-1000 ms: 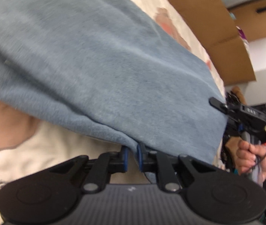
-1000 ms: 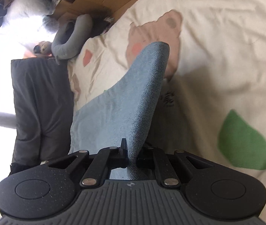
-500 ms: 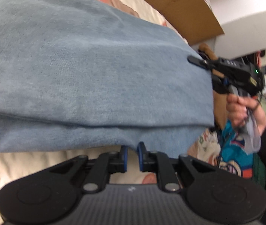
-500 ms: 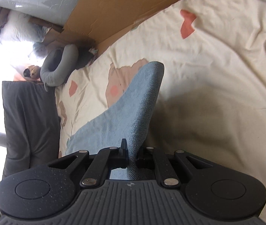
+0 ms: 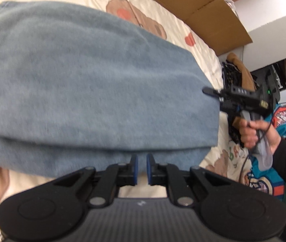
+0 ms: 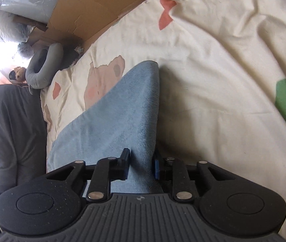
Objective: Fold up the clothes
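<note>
Left wrist view: blue cloth (image 5: 94,92) folded double, fold edge near left claw (image 5: 141,169); long axis runs left-right across bed sheet (image 5: 199,46). Left claw fingers narrowly apart, nothing between them, cloth just beyond tips. Right claw (image 5: 209,91) at cloth's right edge, held by hand (image 5: 252,131). Cardboard (image 5: 203,10) borders bed's far side.

Right wrist view: right claw (image 6: 141,166) parted, cloth (image 6: 126,117) lying loose between fingers; cloth tapers away to rounded corner. Open sheet (image 6: 223,70) to right; gray cushion (image 6: 14,125) at left edge.
</note>
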A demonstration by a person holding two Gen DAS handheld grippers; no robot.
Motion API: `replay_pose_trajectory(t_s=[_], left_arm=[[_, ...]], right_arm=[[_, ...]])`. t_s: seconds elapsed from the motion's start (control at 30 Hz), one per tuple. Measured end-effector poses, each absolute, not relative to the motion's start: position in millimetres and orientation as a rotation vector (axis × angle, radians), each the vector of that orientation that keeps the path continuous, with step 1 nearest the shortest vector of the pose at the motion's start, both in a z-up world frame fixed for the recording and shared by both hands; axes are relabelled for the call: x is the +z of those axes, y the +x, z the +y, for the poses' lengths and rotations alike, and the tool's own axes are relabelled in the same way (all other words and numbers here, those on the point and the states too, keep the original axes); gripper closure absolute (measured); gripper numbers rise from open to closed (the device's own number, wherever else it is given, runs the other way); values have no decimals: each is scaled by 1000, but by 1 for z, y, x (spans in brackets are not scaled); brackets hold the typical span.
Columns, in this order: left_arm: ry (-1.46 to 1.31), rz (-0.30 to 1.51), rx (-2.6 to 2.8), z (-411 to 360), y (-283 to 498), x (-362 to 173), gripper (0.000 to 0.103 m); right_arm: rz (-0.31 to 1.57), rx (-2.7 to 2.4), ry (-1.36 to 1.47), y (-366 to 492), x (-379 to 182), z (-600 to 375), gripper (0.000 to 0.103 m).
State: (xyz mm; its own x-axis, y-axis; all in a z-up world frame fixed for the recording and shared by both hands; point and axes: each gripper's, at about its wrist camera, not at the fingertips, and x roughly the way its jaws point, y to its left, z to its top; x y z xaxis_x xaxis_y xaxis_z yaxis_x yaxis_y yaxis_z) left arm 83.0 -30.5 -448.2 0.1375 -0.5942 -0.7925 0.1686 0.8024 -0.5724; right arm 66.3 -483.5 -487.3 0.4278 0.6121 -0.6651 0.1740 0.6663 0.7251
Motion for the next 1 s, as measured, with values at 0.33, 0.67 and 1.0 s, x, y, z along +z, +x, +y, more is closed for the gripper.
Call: replay_pose_trajectory(t_s=[0.33, 0.67, 1.0], left_arm=[[-328, 1281, -538, -22, 95, -428, 95], [-271, 1287, -515, -26, 104, -429, 95], [-205, 1267, -529, -42, 118, -439, 95]], right_arm=[[1154, 392, 915, 25, -509, -489, 65], [1100, 466, 1138, -9, -509, -510, 64], [1128, 362, 1113, -26, -537, -498, 63]])
